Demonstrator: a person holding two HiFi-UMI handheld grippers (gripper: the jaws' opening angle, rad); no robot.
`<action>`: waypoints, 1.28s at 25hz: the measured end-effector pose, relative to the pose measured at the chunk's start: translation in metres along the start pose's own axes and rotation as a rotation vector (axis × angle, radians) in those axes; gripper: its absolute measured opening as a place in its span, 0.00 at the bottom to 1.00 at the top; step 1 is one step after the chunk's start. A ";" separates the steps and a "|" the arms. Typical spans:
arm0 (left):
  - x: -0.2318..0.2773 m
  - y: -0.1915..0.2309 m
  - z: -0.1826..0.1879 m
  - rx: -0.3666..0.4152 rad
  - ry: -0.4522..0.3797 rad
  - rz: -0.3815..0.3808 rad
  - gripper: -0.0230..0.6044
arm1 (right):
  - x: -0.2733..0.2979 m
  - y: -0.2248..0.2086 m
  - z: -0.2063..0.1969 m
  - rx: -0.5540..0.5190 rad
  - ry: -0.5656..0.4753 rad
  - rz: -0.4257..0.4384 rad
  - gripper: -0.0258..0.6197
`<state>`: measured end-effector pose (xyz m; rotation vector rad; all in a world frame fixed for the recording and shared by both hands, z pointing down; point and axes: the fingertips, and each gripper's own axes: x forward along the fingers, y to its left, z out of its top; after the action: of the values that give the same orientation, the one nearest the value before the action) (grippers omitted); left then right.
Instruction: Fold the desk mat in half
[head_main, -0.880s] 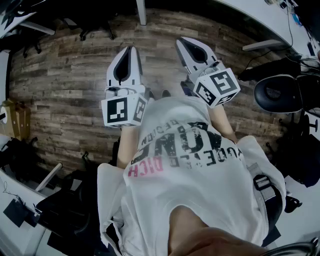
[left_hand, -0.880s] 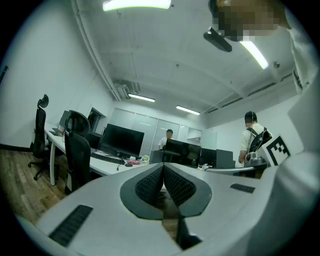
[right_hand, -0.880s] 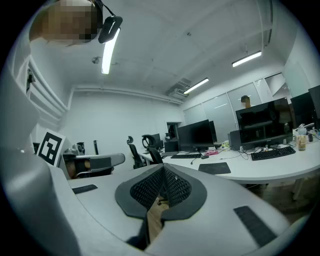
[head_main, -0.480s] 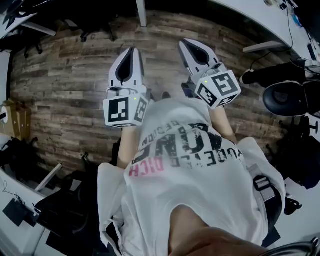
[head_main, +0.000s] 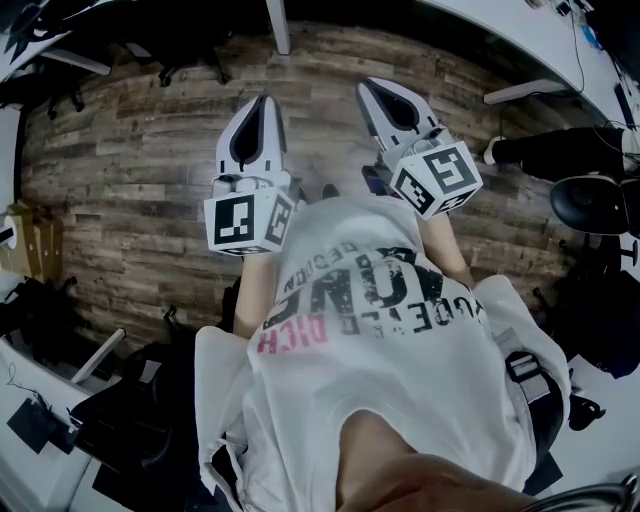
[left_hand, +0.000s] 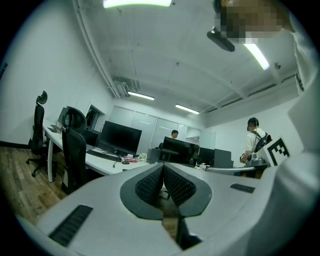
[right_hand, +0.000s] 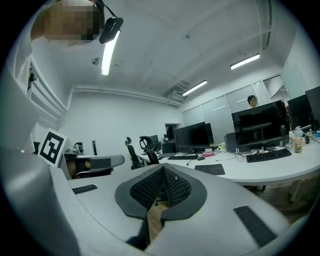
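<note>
Two entries | L tongs (head_main: 262, 100) closed tight, empty | R tongs (head_main: 368, 85) closed tight, empty

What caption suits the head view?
A person holds left gripper and right gripper, both shut, over a wood-plank floor.

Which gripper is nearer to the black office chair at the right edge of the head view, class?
Right. The right gripper is held on the chair's side of the person; the left gripper is beside it on the other side, farther from the chair.
</note>
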<state>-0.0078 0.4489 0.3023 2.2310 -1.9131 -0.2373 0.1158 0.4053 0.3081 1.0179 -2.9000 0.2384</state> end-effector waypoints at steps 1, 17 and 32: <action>0.001 -0.002 0.000 0.000 0.000 0.000 0.04 | -0.002 -0.002 0.000 -0.001 0.000 -0.001 0.04; 0.023 -0.024 -0.033 -0.030 0.041 -0.014 0.04 | -0.024 -0.039 -0.022 0.077 -0.025 -0.035 0.04; 0.103 0.045 -0.018 -0.067 0.039 -0.025 0.04 | 0.078 -0.061 -0.012 0.087 0.028 -0.022 0.04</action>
<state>-0.0309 0.3410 0.3313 2.2006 -1.8308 -0.2556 0.0931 0.3125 0.3358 1.0493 -2.8750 0.3769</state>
